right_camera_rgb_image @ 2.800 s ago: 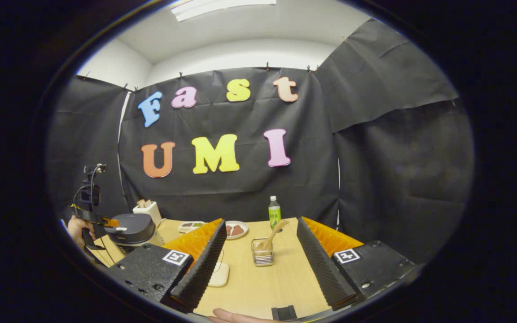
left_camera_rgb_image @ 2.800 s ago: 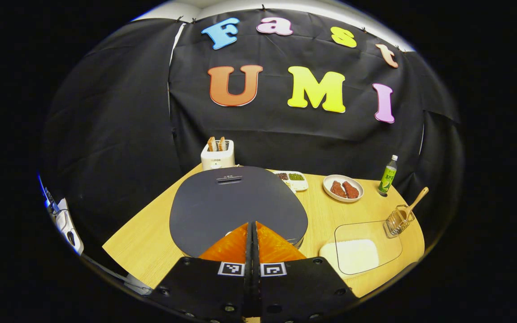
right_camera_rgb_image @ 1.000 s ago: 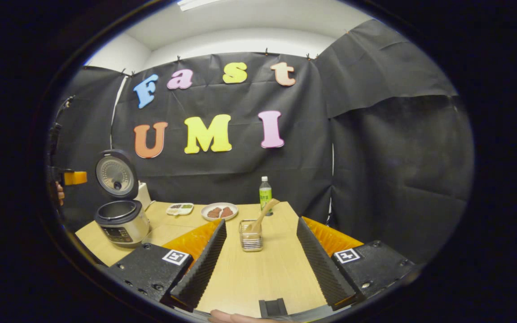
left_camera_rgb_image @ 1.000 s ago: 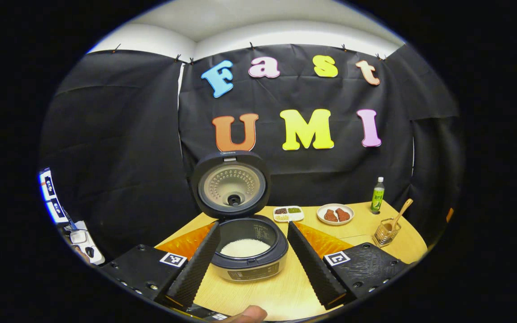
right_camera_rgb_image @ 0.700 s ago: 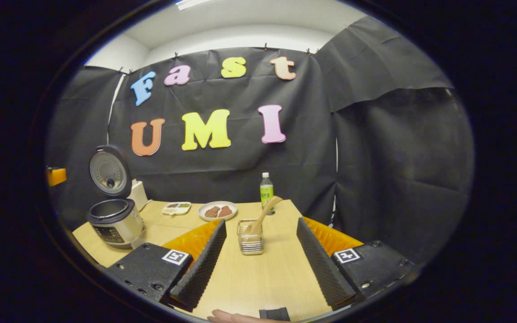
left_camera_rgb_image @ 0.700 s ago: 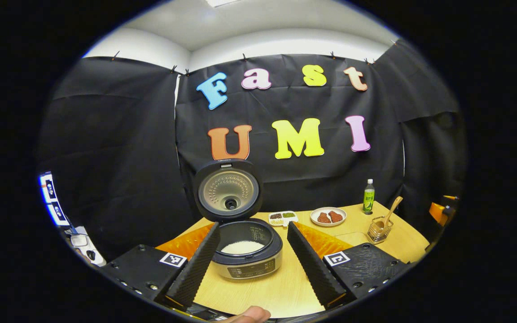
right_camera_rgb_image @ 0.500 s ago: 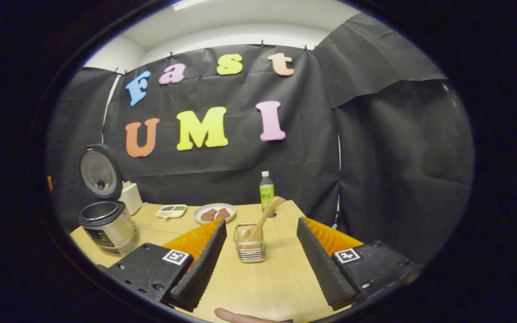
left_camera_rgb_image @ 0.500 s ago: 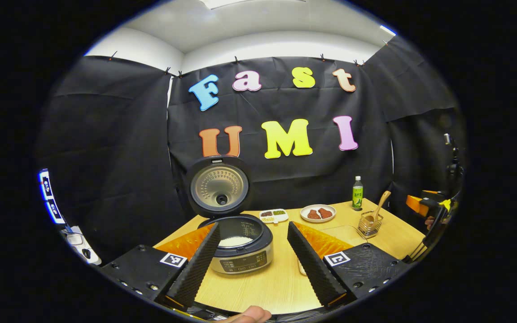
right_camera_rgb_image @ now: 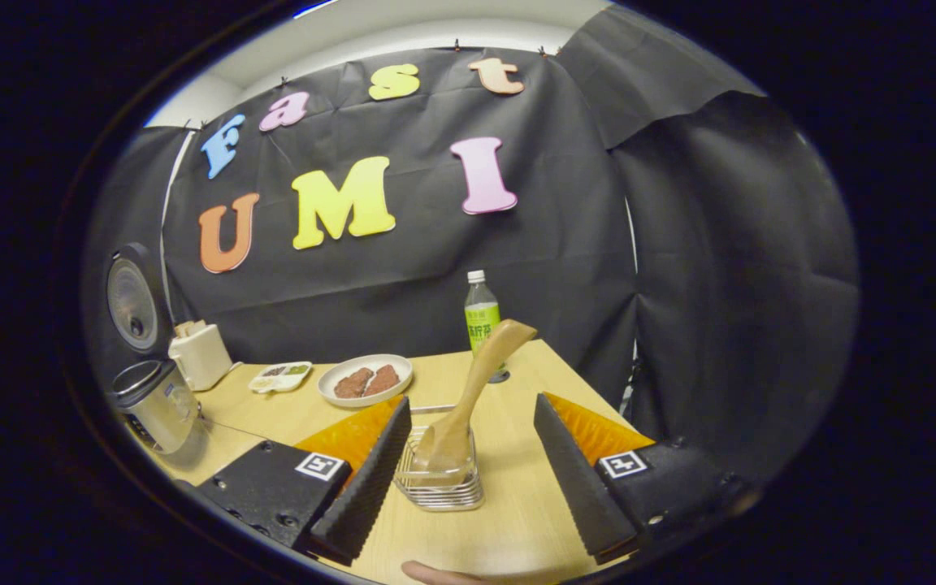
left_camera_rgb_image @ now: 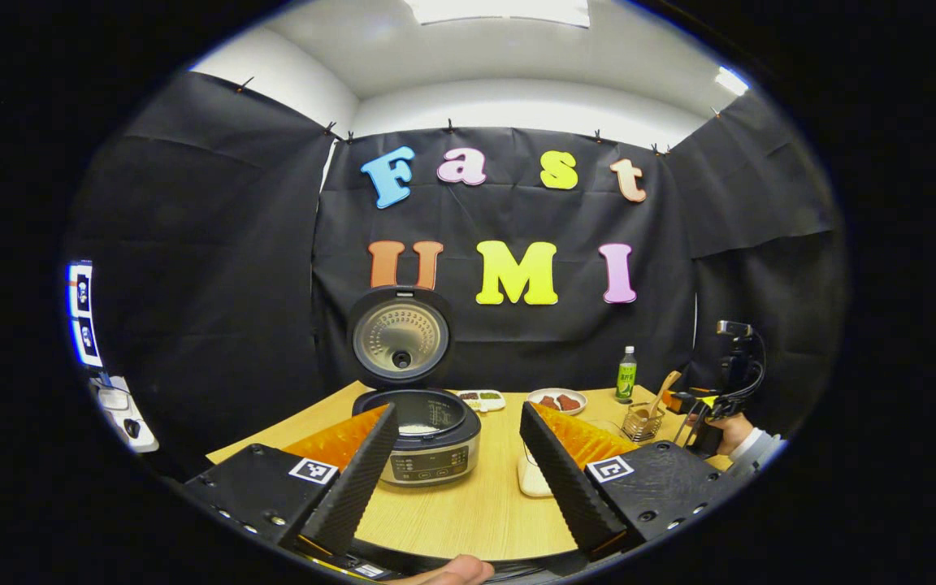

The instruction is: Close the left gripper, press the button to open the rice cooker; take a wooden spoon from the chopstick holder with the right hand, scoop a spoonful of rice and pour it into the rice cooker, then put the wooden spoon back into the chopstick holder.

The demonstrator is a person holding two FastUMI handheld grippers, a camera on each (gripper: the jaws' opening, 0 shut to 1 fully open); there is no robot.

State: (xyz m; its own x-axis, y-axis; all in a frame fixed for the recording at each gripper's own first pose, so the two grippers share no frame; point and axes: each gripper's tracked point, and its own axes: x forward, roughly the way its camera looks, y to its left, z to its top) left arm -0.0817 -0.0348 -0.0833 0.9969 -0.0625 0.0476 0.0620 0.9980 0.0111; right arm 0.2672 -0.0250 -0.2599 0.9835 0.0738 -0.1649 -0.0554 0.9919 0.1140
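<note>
Wooden spoon [right_camera_rgb_image: 468, 390]: stands in the chopstick holder [right_camera_rgb_image: 439, 479], bowl end down in the holder, handle end up.
Long axis: handle leans up, away from the camera and toward the right finger's side of the right hand-held gripper [right_camera_rgb_image: 468, 479].
Bearing from right hand-held gripper: straight ahead and very near; the holder sits at the mouth of the gap between the fingers, closer to the left finger, while the handle rises over the middle of the gap.
Right hand-held gripper state: fingers wide apart, nothing between them, no contact with spoon or holder that I can make out.
Nearer hand: the right one by far; the left hand-held gripper [left_camera_rgb_image: 456, 475] is well apart from the spoon, with the holder off to its right on the bench [left_camera_rgb_image: 468, 520].
Left hand-held gripper state: fingers spread apart, holding nothing, facing the rice cooker [left_camera_rgb_image: 423, 443].
Rice cooker: lid [left_camera_rgb_image: 400, 337] stands upright and open; white rice shows inside the pot. Judged: button step done.
Coming move, judged: advance a little and shut on the handle above the holder's rim.
Right gripper view adds: the spoon's lean and its place within the gap, close up.
Left gripper view adds: the pot's inside, a shallow white tray [left_camera_rgb_image: 531, 479] just past the left hand-held gripper's right finger, and the right hand-held gripper held just beside the holder.
</note>
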